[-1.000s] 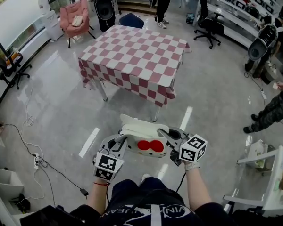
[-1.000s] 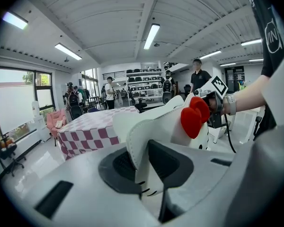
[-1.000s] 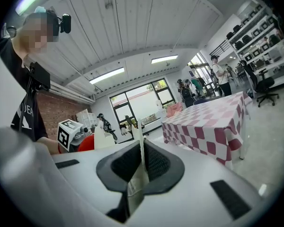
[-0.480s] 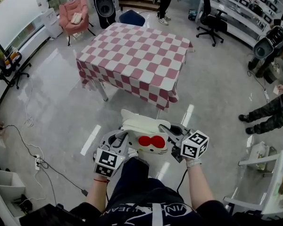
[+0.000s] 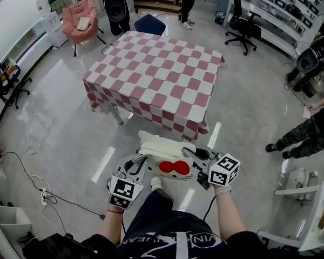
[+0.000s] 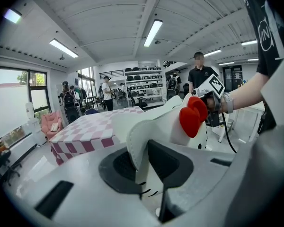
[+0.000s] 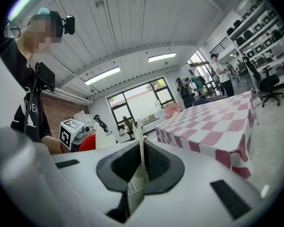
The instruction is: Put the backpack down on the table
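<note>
Held aloft between both tools: white cat-face fabric backpack with red bow point(image 5: 167, 156). Left gripper point(image 5: 139, 166) closed on its white edge; right gripper point(image 5: 197, 164) pinched on a thin white flap. Red-and-white checked table point(image 5: 156, 80) well ahead, apart from load. Judged: approach and set-down both outstanding.

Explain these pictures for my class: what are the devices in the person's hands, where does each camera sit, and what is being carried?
No robot here: a person holds hand-held tongs in each hand. One picture comes from a camera on the person's head, looking down; the other two from cameras riding on the left tongs and the right tongs. Both tongs are shut on edges of a white soft backpack with a red bow, held in the air before the person. Ahead stands a table under a red-and-white checked cloth; nothing shows on it, and the backpack is not yet there.
</note>
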Demonstrator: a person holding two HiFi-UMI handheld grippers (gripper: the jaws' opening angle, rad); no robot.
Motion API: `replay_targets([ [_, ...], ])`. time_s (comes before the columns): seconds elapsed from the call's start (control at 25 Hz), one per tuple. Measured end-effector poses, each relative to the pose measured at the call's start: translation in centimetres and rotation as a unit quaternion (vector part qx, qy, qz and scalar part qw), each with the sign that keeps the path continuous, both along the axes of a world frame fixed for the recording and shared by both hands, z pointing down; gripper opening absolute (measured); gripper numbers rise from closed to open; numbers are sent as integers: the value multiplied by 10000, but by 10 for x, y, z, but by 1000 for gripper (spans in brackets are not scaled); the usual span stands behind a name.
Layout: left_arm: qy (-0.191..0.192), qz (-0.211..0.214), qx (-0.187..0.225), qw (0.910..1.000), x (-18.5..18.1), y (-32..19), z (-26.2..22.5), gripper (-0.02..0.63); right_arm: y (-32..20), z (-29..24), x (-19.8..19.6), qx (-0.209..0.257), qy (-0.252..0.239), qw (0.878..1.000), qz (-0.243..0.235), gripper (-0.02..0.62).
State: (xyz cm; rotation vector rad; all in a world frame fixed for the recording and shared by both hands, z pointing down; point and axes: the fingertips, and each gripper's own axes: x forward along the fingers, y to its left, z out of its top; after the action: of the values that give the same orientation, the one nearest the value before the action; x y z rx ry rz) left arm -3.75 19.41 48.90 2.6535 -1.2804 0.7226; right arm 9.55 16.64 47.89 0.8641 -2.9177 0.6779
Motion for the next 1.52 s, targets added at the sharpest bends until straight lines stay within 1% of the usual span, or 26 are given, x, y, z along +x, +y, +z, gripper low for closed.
replay_targets([
  [0.48, -13, 217, 96, 9997, -25, -115, -12, 61, -108, -9, -23, -3, -170, 9996, 215, 11],
  [0.68, 22, 297, 135, 9995, -37, -154, -11, 60, -145, -8, -35, 14, -180, 9994, 303, 11],
  [0.88, 64, 330, 218, 9992, -46, -185, -18, 60, -173, -16, -44, 73, -270, 9990, 348, 11],
  [1.2, 132, 309, 473, 9983, -52, -228, -37, 60, -213, -36, -50, 239, -314, 9984, 401, 11],
  [1.52, 210, 273, 724, 9968, -53, -270, -63, 58, -260, -66, -53, 451, -146, 9984, 308, 11],
])
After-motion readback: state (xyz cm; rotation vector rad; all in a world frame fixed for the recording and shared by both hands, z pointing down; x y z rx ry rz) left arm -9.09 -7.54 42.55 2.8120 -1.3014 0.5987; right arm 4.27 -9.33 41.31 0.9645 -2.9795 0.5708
